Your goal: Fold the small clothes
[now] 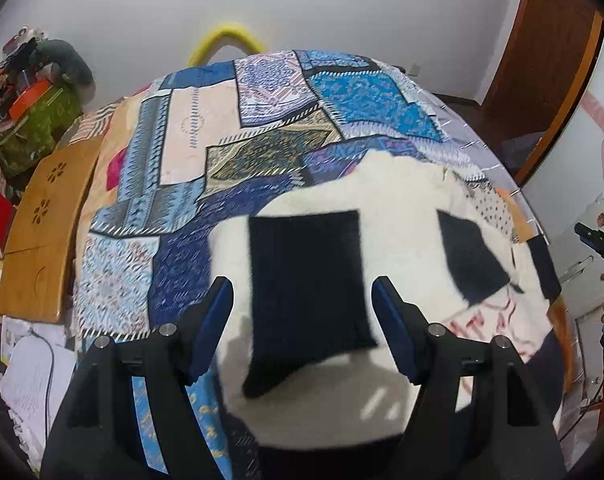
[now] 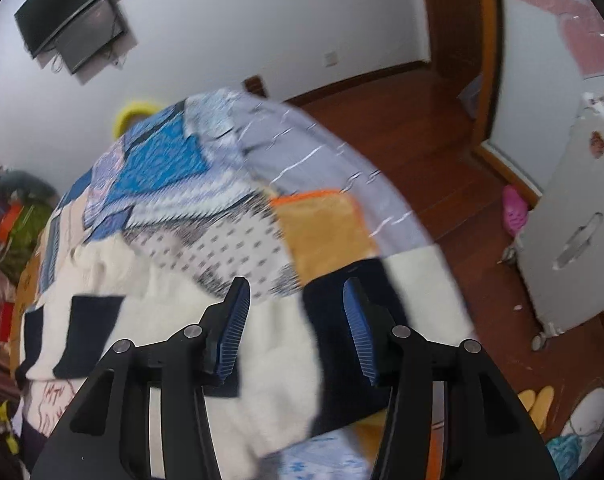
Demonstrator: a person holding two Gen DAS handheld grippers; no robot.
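White-and-navy garment (image 1: 386, 216) lies beneath both gaping tools, left (image 1: 304, 312) and right (image 2: 298, 316)

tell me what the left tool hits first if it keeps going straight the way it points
Most likely the dark navy patch on the cream garment, framed between the open left tool fingers; depth is unclear.

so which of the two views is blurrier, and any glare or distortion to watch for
Right wrist view: heavy motion smear across the patchwork bedspread and the cream garment; the right gripper itself stays sharp. Left wrist view: milder blur on the garment's dark patch, the left gripper crisp. Both show fisheye bulge; no strong glare.
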